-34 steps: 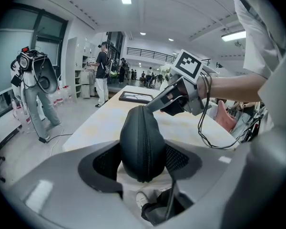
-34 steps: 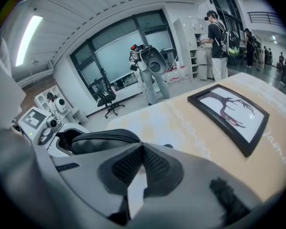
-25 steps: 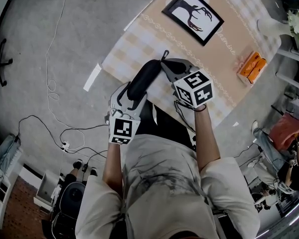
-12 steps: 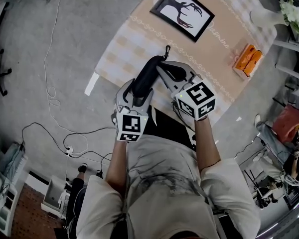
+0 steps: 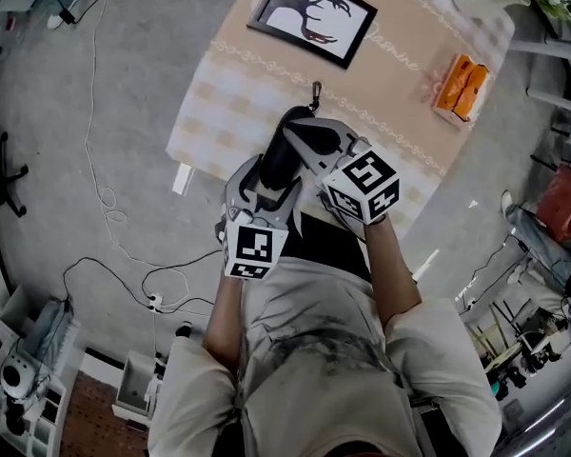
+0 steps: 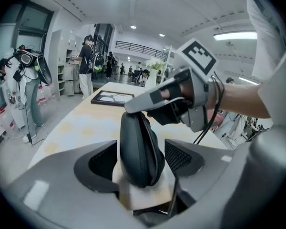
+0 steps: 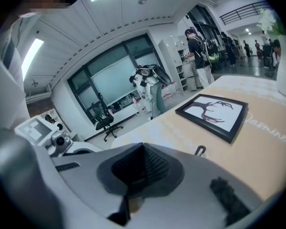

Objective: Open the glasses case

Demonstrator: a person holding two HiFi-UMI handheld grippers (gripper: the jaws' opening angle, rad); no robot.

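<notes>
One black glasses case [image 5: 278, 155] is held in the air above the near edge of the counter [image 5: 400, 93], between the two grippers, its long side running from near-left to far-right. Its zip looks closed.

The left gripper [image 5: 266, 181] takes the case's near end. Its jaws stand wide and have just been opening. In the left gripper view the case sits upright between the two mesh pads, on the pale base at the back of the jaws. A thin gap shows on the left side, and the case is close against the right pad. The pads do not appear to press on it.

The right gripper [image 5: 300, 127] comes in from the right and lies over the case's far end. In the right gripper view its two jaws are drawn together, with only a seam between them. I cannot tell whether they pinch the zip. One small dark loop [image 5: 316, 90] sticks out just past the tips, over the counter.

Each gripper carries one marker cube, two in all: the left cube [image 5: 255, 250] and the right cube [image 5: 363, 187].

Farther out on the counter lie one framed picture [image 5: 311, 15] of a dark branching shape and, well to the right, one orange pack [image 5: 460, 86].
</notes>
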